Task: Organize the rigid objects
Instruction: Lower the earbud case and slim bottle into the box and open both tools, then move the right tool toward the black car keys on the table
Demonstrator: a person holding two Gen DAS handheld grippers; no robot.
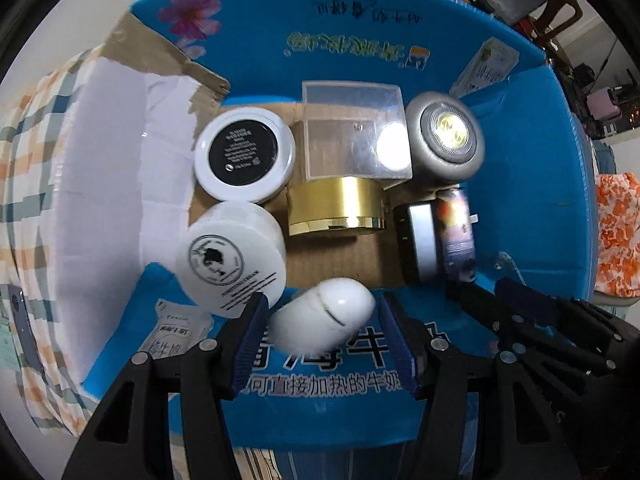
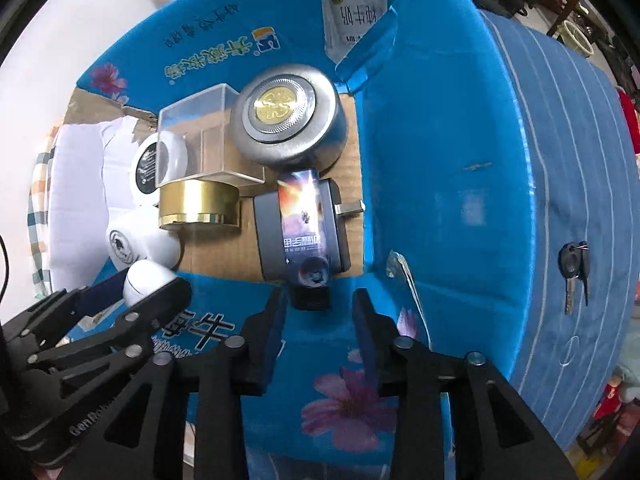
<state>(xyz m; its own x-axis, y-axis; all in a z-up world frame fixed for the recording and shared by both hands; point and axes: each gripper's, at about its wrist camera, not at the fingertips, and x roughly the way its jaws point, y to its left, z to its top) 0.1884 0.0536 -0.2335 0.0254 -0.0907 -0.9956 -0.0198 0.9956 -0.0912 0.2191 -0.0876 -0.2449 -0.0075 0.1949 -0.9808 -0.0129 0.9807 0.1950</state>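
Observation:
An open blue cardboard box (image 1: 360, 52) holds several rigid objects. My left gripper (image 1: 322, 322) is open over the box's near flap, with a white egg-shaped case (image 1: 322, 314) blurred between its jaws; neither pad (image 1: 250, 340) touches it. In the box lie a white jar with a black lid (image 1: 244, 154), a white jar on its side (image 1: 232, 256), a clear plastic cube (image 1: 354, 132), a gold tin (image 1: 338, 208), a silver round lamp (image 1: 446, 140) and a dark box with a colourful card (image 1: 436, 240). My right gripper (image 2: 320, 312) is open and empty just before that dark box (image 2: 304, 232).
The box's white left flap (image 1: 108, 184) stands up on a checked cloth (image 1: 24, 160). A key (image 2: 574, 272) lies on a blue striped cloth (image 2: 580, 160) to the right of the box. Furniture clutter shows at the far right (image 1: 560, 12).

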